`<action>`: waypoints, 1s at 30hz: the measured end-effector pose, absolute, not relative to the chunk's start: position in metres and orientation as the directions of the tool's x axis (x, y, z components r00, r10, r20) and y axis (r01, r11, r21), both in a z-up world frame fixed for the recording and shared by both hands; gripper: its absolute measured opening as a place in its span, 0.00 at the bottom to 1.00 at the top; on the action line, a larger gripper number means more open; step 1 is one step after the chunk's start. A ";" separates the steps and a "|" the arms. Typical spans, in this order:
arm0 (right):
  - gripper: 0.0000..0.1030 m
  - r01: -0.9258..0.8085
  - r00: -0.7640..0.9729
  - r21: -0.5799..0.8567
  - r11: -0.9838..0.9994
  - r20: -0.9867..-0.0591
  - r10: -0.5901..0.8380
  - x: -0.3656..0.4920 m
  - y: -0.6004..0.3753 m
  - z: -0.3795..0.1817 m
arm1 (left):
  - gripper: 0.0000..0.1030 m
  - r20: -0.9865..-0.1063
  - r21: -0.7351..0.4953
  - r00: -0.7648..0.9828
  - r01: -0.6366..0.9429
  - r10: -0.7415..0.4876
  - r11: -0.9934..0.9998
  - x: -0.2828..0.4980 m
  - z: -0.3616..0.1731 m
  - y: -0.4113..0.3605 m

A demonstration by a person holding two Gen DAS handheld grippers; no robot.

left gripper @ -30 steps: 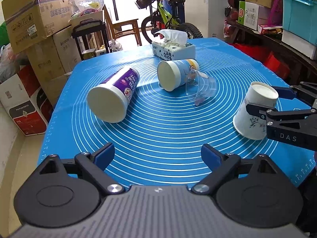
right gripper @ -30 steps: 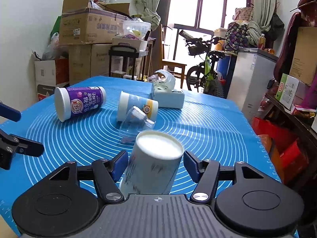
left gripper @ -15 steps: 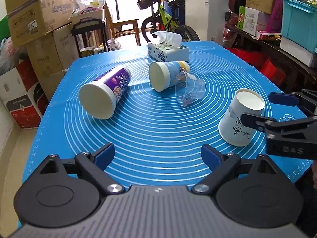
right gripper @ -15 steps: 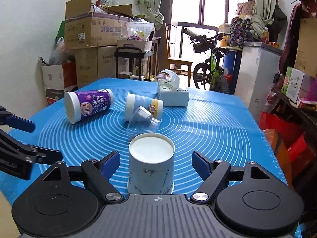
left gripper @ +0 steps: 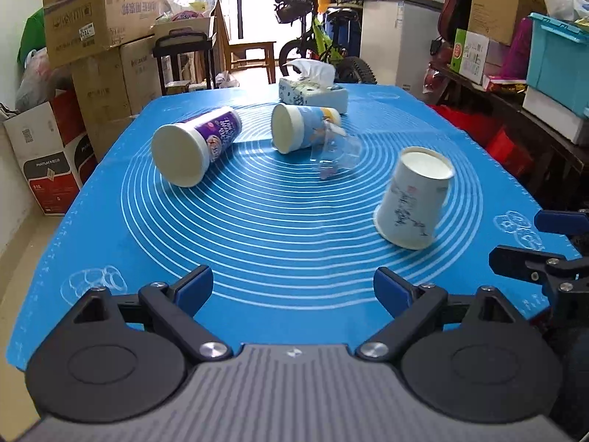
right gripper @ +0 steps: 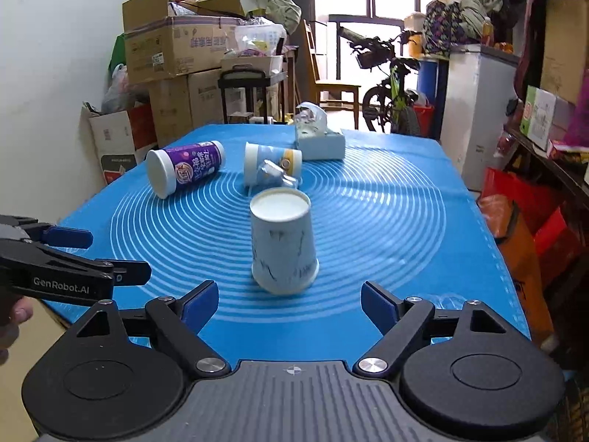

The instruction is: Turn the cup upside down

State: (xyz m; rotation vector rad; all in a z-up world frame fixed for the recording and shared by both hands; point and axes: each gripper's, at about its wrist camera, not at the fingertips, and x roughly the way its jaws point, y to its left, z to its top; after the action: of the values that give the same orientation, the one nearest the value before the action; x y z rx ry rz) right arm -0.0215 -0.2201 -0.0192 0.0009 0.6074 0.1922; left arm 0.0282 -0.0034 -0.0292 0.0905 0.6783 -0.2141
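A white paper cup with dark ink marks (right gripper: 281, 243) stands upside down on the blue mat (right gripper: 386, 221), mouth down, slightly tilted and blurred; it also shows in the left wrist view (left gripper: 414, 202). My right gripper (right gripper: 289, 304) is open and empty just in front of it, not touching; it shows at the right edge of the left wrist view (left gripper: 545, 243). My left gripper (left gripper: 292, 289) is open and empty over the mat's near edge; it shows at the left of the right wrist view (right gripper: 92, 254).
A purple-labelled cup (left gripper: 197, 145), a blue-and-white cup (left gripper: 302, 130) and a clear plastic cup (left gripper: 335, 154) lie on their sides farther back. A tissue box (left gripper: 313, 90) stands at the far edge. Boxes, a bicycle and shelves surround the table.
The right gripper let go of the paper cup, opened wider and drew back. The cup now stands mouth down on the mat. The left gripper pulled back a little.
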 end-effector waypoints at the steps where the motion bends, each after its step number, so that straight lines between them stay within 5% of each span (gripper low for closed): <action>1: 0.84 -0.175 0.804 0.060 0.983 -0.568 0.178 -0.026 -0.222 -0.019 | 0.91 -0.624 0.009 0.763 0.225 -0.170 0.974 0.023 -0.029 -0.006; 30: 0.84 -0.170 0.808 0.078 0.982 -0.559 0.185 -0.077 -0.239 -0.017 | 0.91 -0.577 0.026 0.795 0.245 -0.186 0.969 -0.022 -0.030 -0.024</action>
State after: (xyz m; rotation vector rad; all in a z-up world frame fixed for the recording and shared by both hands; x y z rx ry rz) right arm -0.0770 -0.2392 -0.0165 0.0247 0.6003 0.1897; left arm -0.0225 -0.0236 -0.0301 0.1011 0.6094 -0.2319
